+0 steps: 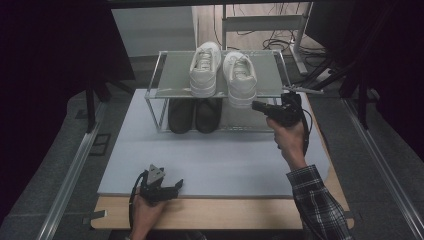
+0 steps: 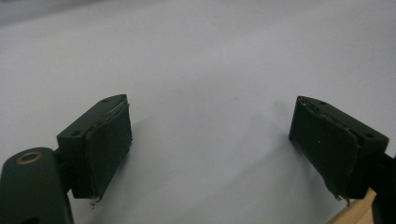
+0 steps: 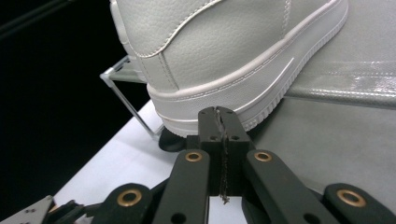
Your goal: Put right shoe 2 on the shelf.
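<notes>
Your right gripper (image 1: 257,106) is raised at about 1 o'clock from the middle of the surface (image 1: 210,165), level with the near right corner of the two-tier metal-framed shoe rack (image 1: 160,107). Its jaws are pressed together with nothing between them; in the right gripper view (image 3: 219,114) the closed tips sit just in front of the sole edge of the right-hand white leather sneaker (image 3: 224,56), very near it, though you cannot tell whether they touch.

That sneaker (image 1: 240,77) stands on the rack's grey top shelf (image 1: 175,75), its near end reaching over the shelf's near edge. Just beside it, at its 9 o'clock, stands the matching left-hand white leather sneaker (image 1: 205,67), the two nearly touching along their sides. Under them, on the lower tier, a pair of black shoes (image 1: 195,115) sits side by side, towards the left half of the rack.

Your left gripper (image 1: 167,189) rests low at about 7 o'clock, on the near edge of the pale grey mat (image 1: 225,160) that covers the wooden surface. Its jaws stand wide apart and hold nothing; in the left gripper view (image 2: 210,135) bare mat lies between the two black pads, with a sliver of wood at the lower right corner.

The rack stands at 12 o'clock, at the far end of the mat.
</notes>
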The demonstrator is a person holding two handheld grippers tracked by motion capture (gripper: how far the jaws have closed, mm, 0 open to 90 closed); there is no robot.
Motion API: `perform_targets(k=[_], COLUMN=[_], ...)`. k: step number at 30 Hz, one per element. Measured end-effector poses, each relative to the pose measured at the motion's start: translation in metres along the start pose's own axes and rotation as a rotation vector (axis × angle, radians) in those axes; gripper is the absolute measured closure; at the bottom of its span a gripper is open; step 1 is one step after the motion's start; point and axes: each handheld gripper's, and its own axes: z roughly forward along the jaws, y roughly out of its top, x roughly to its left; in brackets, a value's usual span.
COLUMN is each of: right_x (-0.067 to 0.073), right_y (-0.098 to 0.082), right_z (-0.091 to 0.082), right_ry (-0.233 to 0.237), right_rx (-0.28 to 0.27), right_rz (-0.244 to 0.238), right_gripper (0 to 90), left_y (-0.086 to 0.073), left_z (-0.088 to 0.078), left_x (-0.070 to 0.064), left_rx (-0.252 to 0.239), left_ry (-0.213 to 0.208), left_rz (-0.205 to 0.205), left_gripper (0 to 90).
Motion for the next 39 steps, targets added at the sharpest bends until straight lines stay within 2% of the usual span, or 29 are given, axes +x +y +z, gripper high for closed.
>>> perform_targets(k=[10, 28, 39], right_x=[0.002, 0.009, 0.010], right_y=[0.004, 0.012, 0.012], right_z=[0.022, 0.051, 0.052], right_ry=[-0.002, -0.037, -0.030], right_rx=[-0.004, 0.000, 0.001], right_rz=[0.024, 0.026, 0.022], right_gripper=[90.0, 90.0, 89.8], left_y=[0.000, 0.000, 0.000], left_z=[0.000, 0.000, 0.000], left_x=[0.000, 0.000, 0.000], left_rx=[0.000, -0.002, -0.002], left_ry=[0.000, -0.001, -0.001], left_rz=[-0.003, -0.005, -0.004], left_gripper=[12.8, 12.8, 12.8])
